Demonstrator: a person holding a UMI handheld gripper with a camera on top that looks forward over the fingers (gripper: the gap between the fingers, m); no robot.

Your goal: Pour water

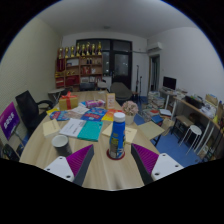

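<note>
A bottle (118, 136) with a blue cap and a colourful label stands upright on the light wooden table (105, 172), just ahead of my fingers and slightly between their tips. My gripper (113, 160) is open, its purple pads (80, 161) spread wide to either side with bare table between them. A dark cup (61, 144) stands on the table to the left of the bottle, beyond my left finger.
Papers, a teal folder (91, 130) and small boxes cover the table's far half. Black office chairs (28, 107) stand at the left. A shelf unit (82, 70) lines the back wall. Desks with a monitor (170, 84) and a stool (196, 130) are at the right.
</note>
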